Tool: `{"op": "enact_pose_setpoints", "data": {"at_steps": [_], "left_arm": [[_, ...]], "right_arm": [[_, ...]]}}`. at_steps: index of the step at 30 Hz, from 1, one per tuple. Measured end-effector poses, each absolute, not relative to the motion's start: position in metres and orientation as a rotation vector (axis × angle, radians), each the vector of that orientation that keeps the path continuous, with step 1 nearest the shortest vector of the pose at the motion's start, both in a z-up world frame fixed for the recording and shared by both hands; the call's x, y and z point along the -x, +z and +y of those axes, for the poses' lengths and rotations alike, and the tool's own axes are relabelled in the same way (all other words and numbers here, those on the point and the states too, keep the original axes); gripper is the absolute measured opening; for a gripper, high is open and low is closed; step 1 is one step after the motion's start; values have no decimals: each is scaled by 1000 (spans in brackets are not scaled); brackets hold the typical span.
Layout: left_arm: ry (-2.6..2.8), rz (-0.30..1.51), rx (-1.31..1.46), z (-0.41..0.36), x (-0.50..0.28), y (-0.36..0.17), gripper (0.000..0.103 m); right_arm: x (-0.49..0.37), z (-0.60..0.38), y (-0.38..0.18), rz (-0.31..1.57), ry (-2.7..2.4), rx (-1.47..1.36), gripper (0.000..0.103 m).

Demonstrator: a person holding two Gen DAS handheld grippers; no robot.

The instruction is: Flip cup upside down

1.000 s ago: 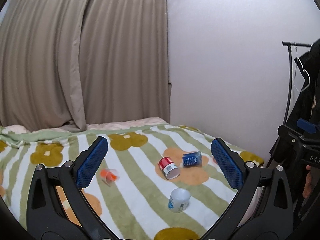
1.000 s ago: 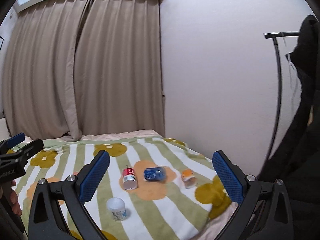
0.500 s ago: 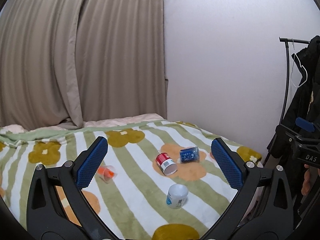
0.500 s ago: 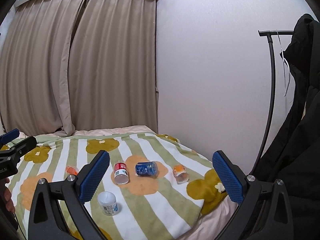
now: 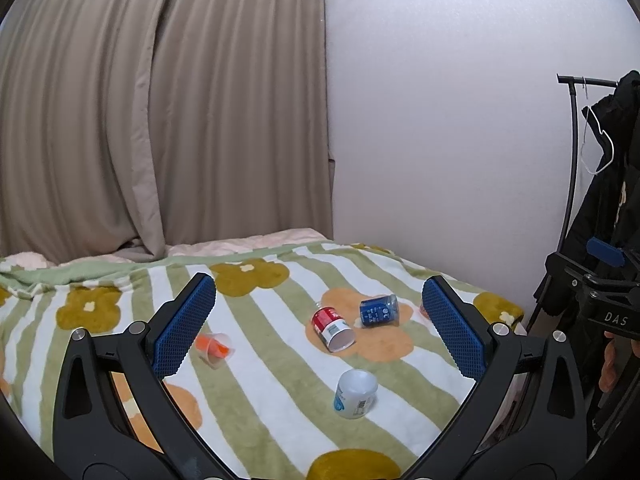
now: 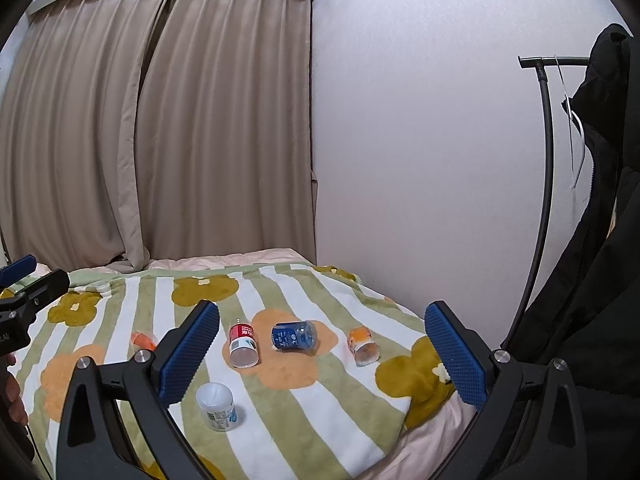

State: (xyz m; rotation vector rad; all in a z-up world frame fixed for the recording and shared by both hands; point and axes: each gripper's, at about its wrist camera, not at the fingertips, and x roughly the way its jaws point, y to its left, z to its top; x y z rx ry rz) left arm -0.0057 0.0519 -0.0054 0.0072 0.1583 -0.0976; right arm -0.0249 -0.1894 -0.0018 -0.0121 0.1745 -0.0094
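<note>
Both held wide apart, nothing in them: left gripper (image 5: 316,330), right gripper (image 6: 322,350). Nearest: white cup (image 5: 355,394) standing on the bed's striped flower blanket (image 5: 260,400), straight ahead, probably closer to left. Farther: red cup (image 5: 332,328) and blue cup (image 5: 378,311) on their sides. Beyond: curtain (image 5: 160,120), coat rack (image 5: 572,160).

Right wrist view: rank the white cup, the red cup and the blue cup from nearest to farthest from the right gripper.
Measured from the right gripper, whose jaws stand open:
1. White cup: lowest in view, standing on the blanket by the left jaw.
2. Red cup: lying on its side, mouth toward the camera, left of centre.
3. Blue cup: on its side, on the orange flower, slightly farther back.
</note>
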Motion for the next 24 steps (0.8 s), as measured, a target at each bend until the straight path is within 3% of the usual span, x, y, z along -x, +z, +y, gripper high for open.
{"op": "enact_pose_setpoints", "data": {"at_steps": [24], "left_arm": [[-114, 153, -14, 47, 5, -3, 103]], "right_arm": [[27, -186, -3, 169, -14, 14, 102]]}}
